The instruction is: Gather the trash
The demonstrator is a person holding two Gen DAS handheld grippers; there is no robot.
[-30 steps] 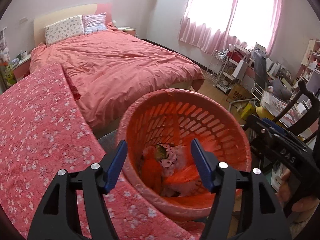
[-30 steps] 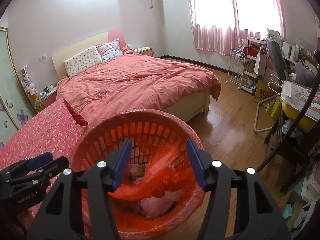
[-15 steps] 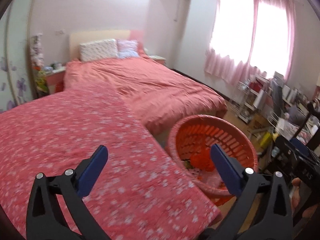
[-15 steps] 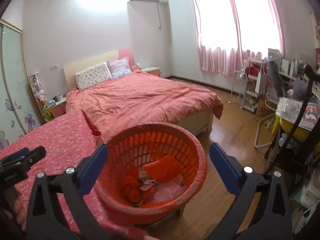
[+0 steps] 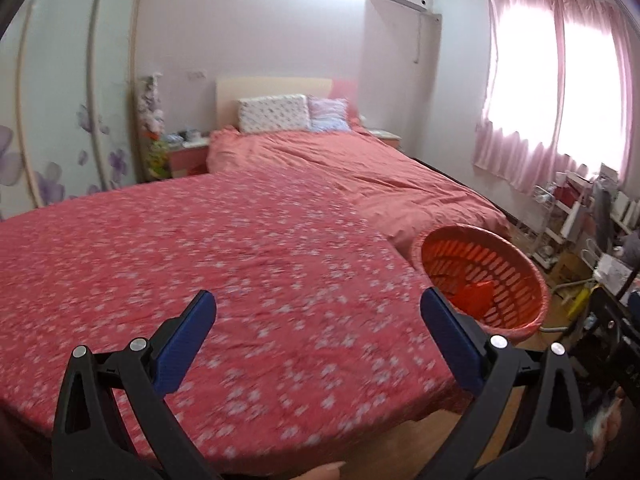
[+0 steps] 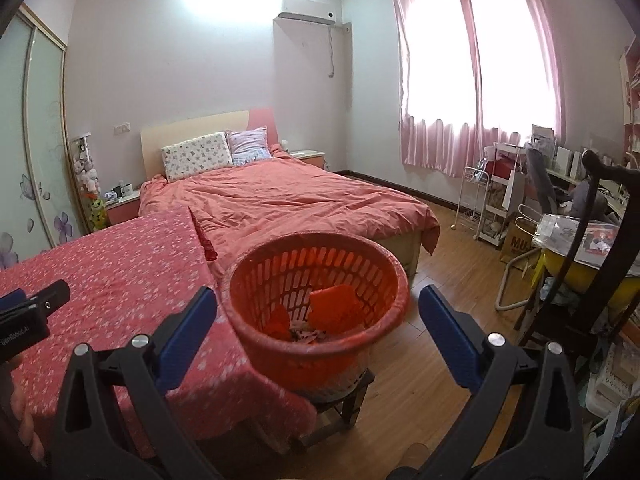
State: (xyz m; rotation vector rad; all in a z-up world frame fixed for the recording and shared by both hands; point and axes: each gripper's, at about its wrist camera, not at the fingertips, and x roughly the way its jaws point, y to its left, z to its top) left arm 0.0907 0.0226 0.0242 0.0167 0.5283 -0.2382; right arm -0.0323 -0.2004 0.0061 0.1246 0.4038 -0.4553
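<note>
An orange slatted basket [image 6: 320,300] stands on a low stool beside a table under a red flowered cloth [image 6: 112,280]. Orange and pale scraps of trash [image 6: 320,316] lie in its bottom. My right gripper [image 6: 318,308] hangs open in front of the basket, nothing between its blue pads. My left gripper [image 5: 318,312] is open too, held over the flowered cloth [image 5: 200,260], with the basket [image 5: 484,280] off to its right. The left gripper's black tip [image 6: 32,312] shows at the left edge of the right wrist view.
A bed with a coral duvet [image 6: 288,200] lies behind the table and basket. Wood floor [image 6: 448,280] runs to the right of the basket. A chair and cluttered desk [image 6: 580,248] crowd the right side. Glass wardrobe doors [image 5: 60,120] line the left wall.
Both grippers have opened wide and drawn back from above the basket. The left one swung left over the flowered cloth. The scraps once between the jaws now lie in the basket.
</note>
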